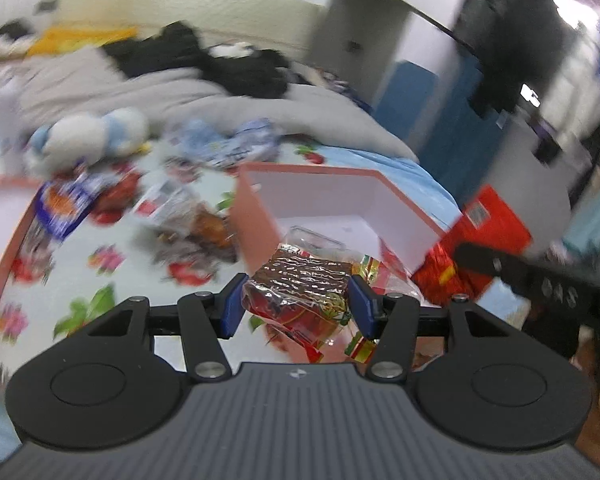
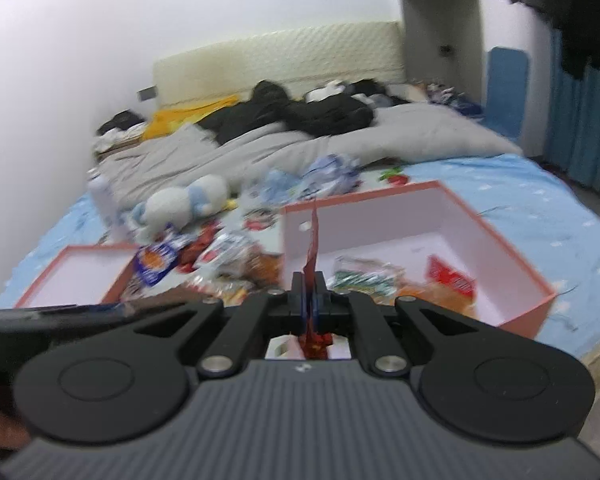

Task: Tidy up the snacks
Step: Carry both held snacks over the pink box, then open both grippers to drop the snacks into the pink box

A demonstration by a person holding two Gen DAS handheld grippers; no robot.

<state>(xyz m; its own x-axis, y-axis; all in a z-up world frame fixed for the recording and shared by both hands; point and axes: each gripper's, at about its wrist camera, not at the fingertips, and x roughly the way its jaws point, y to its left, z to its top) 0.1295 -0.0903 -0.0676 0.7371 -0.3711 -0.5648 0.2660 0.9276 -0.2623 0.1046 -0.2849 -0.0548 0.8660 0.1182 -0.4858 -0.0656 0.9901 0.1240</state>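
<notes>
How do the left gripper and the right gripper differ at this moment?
The left gripper stands half open around a bulky brown-and-red snack pack; the right gripper is fully shut on a thin red wrapper seen edge-on. Both hold a snack near the pink box.

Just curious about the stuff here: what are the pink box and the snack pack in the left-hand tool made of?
The pink box: looks like stiff cardboard, matte, with flat walls and crisp edges. The snack pack: apparently thin clear plastic film, glossy; it crinkles and glints.
</notes>
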